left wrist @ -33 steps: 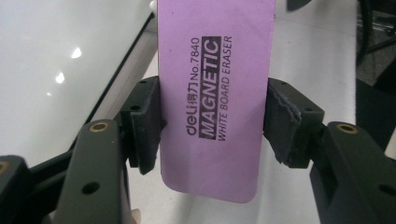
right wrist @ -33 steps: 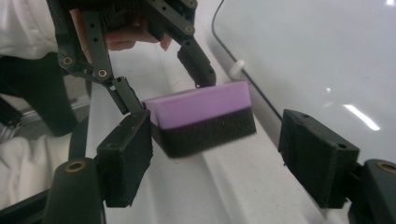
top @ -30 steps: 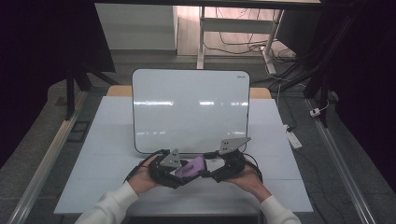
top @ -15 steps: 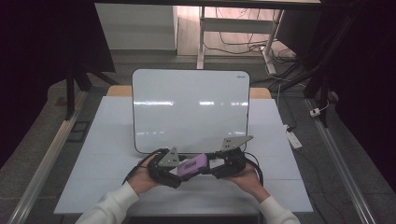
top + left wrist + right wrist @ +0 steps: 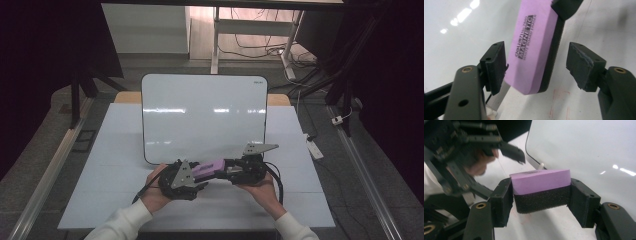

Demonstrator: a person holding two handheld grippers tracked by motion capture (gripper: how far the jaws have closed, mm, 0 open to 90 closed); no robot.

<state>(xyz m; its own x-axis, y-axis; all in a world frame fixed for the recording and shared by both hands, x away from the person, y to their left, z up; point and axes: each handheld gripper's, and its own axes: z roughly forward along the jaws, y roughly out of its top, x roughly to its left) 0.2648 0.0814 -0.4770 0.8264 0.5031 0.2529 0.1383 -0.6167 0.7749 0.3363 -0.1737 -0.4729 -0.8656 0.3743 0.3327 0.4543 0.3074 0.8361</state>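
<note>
A purple magnetic whiteboard eraser with a black sponge underside hangs between the two grippers, just in front of the whiteboard's near edge. My right gripper is shut on it after closing a moment ago. Its pads press both sides of one end of the eraser. My left gripper straddles the other end of the eraser, and its jaws have just been closing. One pad sits right beside the purple face and the other stands clear of the sponge side. In the high view the left gripper and right gripper face each other.
A white whiteboard lies flat on the pale table, beyond the hands. The table's front edge is just under the person's forearms. Cables trail off the right side, and the floor drops away on both sides.
Both hands have stayed in place by the whiteboard's near edge. The eraser remains between the two grippers and has shifted only slightly.
</note>
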